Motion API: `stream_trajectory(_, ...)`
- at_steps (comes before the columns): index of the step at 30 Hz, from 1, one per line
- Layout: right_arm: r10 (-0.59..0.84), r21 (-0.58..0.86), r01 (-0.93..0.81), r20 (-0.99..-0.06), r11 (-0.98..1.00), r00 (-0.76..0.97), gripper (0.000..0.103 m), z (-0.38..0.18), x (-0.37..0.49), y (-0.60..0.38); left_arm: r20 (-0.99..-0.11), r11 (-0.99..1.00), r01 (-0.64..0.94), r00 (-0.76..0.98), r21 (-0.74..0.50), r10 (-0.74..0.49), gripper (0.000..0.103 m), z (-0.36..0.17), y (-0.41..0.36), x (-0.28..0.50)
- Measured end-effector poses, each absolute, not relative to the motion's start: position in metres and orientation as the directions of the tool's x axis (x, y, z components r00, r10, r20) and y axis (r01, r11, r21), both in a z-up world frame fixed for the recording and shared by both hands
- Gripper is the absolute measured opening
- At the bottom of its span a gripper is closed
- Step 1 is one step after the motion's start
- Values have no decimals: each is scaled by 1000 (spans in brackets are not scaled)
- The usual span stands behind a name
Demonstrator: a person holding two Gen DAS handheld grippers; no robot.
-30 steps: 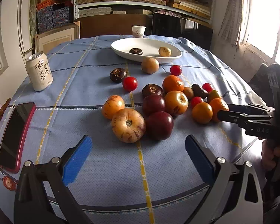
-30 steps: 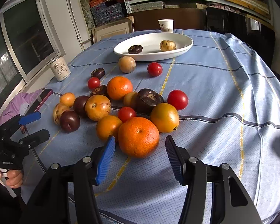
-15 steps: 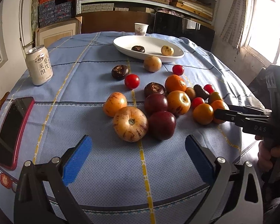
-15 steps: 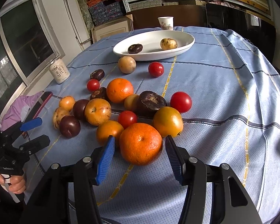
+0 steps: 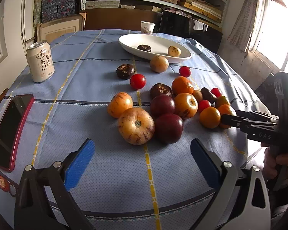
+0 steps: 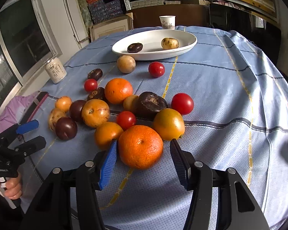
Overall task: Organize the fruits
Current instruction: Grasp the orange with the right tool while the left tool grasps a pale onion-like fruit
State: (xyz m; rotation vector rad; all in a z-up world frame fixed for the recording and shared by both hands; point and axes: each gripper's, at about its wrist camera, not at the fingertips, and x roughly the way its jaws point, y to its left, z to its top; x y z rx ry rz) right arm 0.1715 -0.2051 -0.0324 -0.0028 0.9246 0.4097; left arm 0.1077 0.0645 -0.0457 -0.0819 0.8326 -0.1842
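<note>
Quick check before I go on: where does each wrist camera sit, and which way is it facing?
Left wrist: behind the open left gripper, angled down at the striped fruit; right gripper at its right edge.
Right wrist: behind the right gripper, whose pads flank the big orange without touching; left gripper at its left edge.
Shared: white dish, can.

Warm fruit colours on a pale blue checked cloth

The cloth [image 6: 211, 88] over the surface is light blue, crossed by dark blue and yellow lines. The nearest mandarin [image 6: 140, 146] is bright orange, the cherry tomatoes [image 6: 182, 103] glossy red, the plums [image 5: 169, 128] deep purple, and one big fruit [image 5: 136, 125] is yellow streaked with red-brown. The dish [image 6: 188, 47] is plain white, the can [image 5: 40, 61] cream with dark lettering, the phone [image 5: 10, 132] black edged in red. Each gripper [image 6: 143, 163] is black with blue pads [image 5: 79, 162].
</note>
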Motion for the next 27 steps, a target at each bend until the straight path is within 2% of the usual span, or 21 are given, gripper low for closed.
stream_trajectory(3, 330, 164, -336, -783, 927, 528, 55, -34, 175, -203, -728, 980, 127, 657, -151, -197, 98, -46, 65, 108)
stream_trajectory(6, 337, 174, -341, -792, 924, 508, 47, -36, 177, -198, -731, 981, 116, 654, -158, -196, 98, -47, 67, 109)
stream_trajectory(10, 291, 101, -357, -793, 929, 535, 47, -34, 171, -187, -731, 980, 108, 653, -169, -198, 98, -47, 69, 110)
stream_trajectory(15, 384, 224, -348, -770, 910, 509, 47, -35, 171, -206, -739, 978, 90, 643, -189, -202, 98, -49, 72, 119)
stream_trajectory(17, 414, 267, -338, -757, 902, 505, 47, -37, 170, -214, -741, 977, 86, 640, -194, -203, 85, -50, 73, 123)
stream_trajectory(18, 423, 280, -336, -752, 899, 505, 47, -38, 169, -216, -747, 976, 87, 631, -199, -209, 76, -52, 74, 126)
stream_trajectory(24, 429, 281, -342, -742, 897, 515, 47, -39, 165, -217, -747, 961, 64, 616, -271, -251, 66, -56, 84, 133)
stream_trajectory(26, 436, 291, -340, -740, 894, 512, 47, -39, 165, -218, -748, 959, 43, 617, -281, -247, 55, -58, 88, 134)
stream_trajectory(27, 438, 294, -340, -740, 893, 511, 47, -39, 166, -219, -749, 951, 34, 607, -308, -264, 55, -60, 91, 137)
